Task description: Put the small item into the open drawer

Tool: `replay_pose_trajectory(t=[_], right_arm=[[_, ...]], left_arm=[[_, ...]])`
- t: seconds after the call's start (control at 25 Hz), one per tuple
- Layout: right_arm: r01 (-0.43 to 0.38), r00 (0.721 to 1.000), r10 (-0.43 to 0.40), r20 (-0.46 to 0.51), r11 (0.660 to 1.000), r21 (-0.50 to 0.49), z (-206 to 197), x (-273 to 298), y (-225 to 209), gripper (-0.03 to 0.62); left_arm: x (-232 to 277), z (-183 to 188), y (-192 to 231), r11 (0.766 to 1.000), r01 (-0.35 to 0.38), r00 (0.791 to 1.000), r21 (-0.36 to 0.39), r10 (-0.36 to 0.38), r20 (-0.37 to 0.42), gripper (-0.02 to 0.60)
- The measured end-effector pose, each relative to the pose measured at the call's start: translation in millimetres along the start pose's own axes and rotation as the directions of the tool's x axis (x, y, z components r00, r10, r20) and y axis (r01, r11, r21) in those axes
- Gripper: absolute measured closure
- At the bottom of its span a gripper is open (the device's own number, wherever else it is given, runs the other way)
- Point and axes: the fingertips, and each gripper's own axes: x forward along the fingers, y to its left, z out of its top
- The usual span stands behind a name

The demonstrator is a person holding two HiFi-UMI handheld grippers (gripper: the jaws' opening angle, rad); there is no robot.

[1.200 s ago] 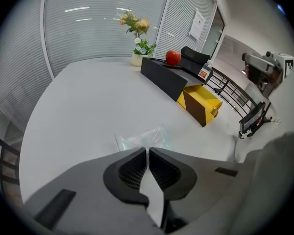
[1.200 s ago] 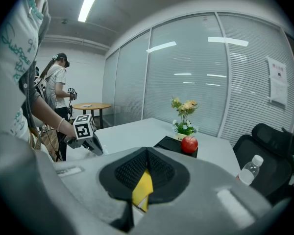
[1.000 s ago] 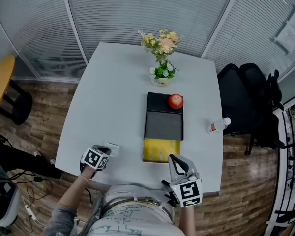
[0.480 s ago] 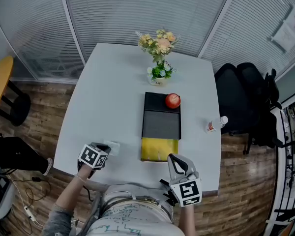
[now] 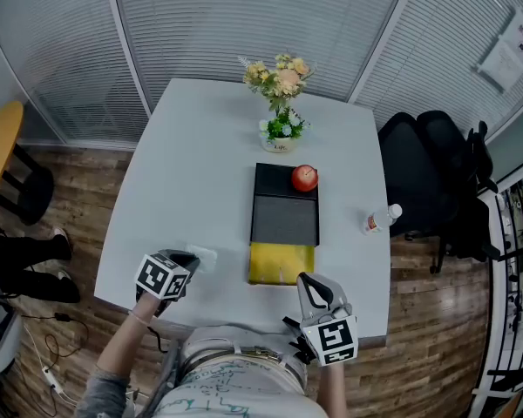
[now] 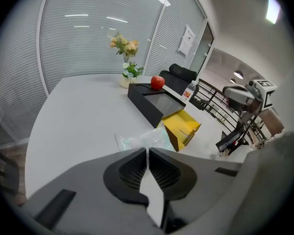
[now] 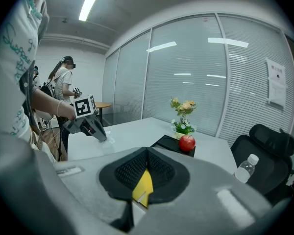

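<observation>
barely moved: your left gripper (image 5: 188,260) stays pinched on clear packet (image 5: 204,257), 9 o'clock of yellow drawer (image 5: 281,264); right gripper (image 5: 308,279) closed.

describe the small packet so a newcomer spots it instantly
On the white table, find the black box with its yellow drawer pulled open toward the near edge. Left of that drawer, its edge pinched in the left tongs, is the packet: flat, clear plastic, the only see-through wrapper there.

No legible text anywhere, paper notice (image 5: 506,57) on the blinds-covered wall printed too small to read, bottle (image 5: 379,220) on the desk with an unreadable label
</observation>
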Motion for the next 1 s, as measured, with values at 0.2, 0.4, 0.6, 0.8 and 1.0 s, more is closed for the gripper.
replay_pose_trajectory(t=[0.2,0.4,0.6,0.8,1.0], right_arm=[[0.002,1.000,-0.002,0.002,1.000,-0.001,-1,-4,2,0.592],[0.006,1.000,-0.006,0.003,1.000,-0.002,-2,-7,2,0.592],[0.011,1.000,-0.011,0.002,1.000,0.005,-7,-9,-2,0.592],[0.015,1.000,-0.015,0.001,1.000,0.009,-8,-17,0,0.592],[0.026,1.000,-0.026,0.001,1.000,0.015,-13,-25,-5,0.592]], left_arm=[[-6,3,-6,1.000,0.001,1.000,0.016,-0.001,0.011,0.569],[-10,6,-11,1.000,0.004,1.000,0.021,-0.004,0.017,0.569],[-7,12,-19,0.999,0.012,1.000,0.032,-0.013,0.017,0.569],[-6,18,-34,0.998,0.031,0.999,0.048,-0.032,0.021,0.569],[2,29,-50,0.996,0.052,0.998,0.068,-0.054,0.027,0.569]])
